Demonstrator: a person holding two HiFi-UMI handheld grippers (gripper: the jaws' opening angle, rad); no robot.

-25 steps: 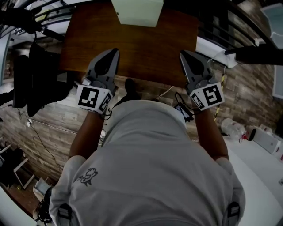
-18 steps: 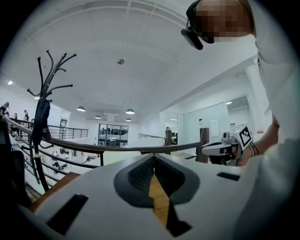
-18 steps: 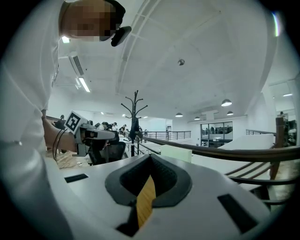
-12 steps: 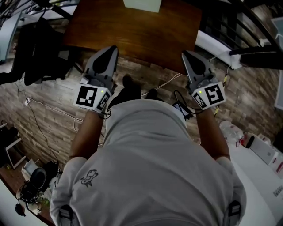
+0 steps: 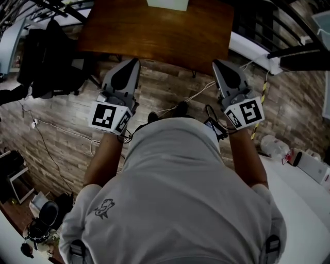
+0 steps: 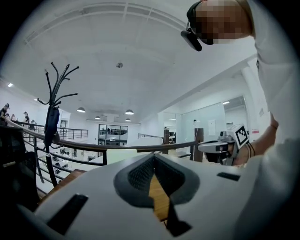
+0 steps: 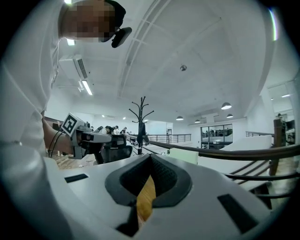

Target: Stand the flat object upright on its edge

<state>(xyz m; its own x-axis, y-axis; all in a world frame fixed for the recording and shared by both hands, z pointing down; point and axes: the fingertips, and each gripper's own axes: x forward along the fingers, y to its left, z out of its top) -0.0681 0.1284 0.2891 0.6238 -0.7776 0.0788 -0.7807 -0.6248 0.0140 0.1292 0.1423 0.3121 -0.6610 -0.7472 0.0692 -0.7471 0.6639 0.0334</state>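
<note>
A pale flat object (image 5: 166,4) lies on the brown wooden table (image 5: 154,33) at the head view's top edge, mostly cut off. The person holds both grippers level in front of the torso, over the plank floor and short of the table. My left gripper (image 5: 129,63) points at the table's near edge, its jaws shut with nothing between them. My right gripper (image 5: 218,64) does the same further right. In the left gripper view the jaws (image 6: 153,157) meet, and the pale object (image 6: 117,156) shows beyond them. The right gripper view shows closed jaws (image 7: 150,158) and the pale object (image 7: 187,155).
A black office chair (image 5: 44,56) stands left of the table. A dark railing (image 5: 289,51) runs along the right, and a white table (image 5: 304,206) sits at lower right. Cables trail over the floor (image 5: 62,131). A coat rack (image 6: 52,117) rises behind the railing.
The table and the pale object have slid toward the top of the head view, with more floor showing between them and the grippers. Both grippers keep their pose and stay shut.
</note>
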